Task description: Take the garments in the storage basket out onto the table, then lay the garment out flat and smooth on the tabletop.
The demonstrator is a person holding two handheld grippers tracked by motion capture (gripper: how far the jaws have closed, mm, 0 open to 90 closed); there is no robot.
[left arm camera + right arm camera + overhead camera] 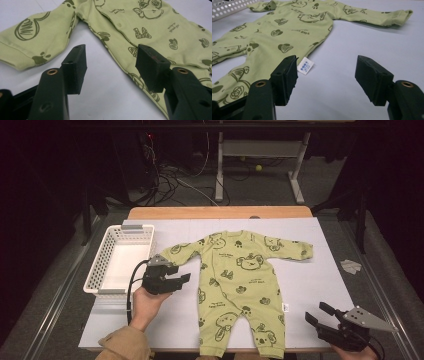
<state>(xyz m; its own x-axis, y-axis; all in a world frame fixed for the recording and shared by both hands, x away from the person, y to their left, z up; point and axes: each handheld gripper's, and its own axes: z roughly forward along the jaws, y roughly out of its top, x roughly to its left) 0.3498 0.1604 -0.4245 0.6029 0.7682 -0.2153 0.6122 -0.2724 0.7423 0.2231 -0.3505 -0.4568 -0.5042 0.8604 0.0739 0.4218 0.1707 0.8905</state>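
Observation:
A light green baby romper (237,285) with dark green animal prints lies spread flat on the white table cover (320,285), sleeves out, legs toward the near edge. My left gripper (181,281) hovers beside the romper's left side, below its left sleeve (32,37). Its jaws stand open around bare table, nothing between them (111,63). My right gripper (319,314) is near the front right corner, apart from the romper. It is open and empty (327,75). A small white care label (305,65) pokes out from the romper's side seam just past its left jaw.
A white perforated plastic basket (119,257) stands at the table's left side, behind the left gripper. Bare table cover stretches right of the romper. A crumpled grey scrap (351,266) lies on the floor to the right. Cables and table legs are beyond the far edge.

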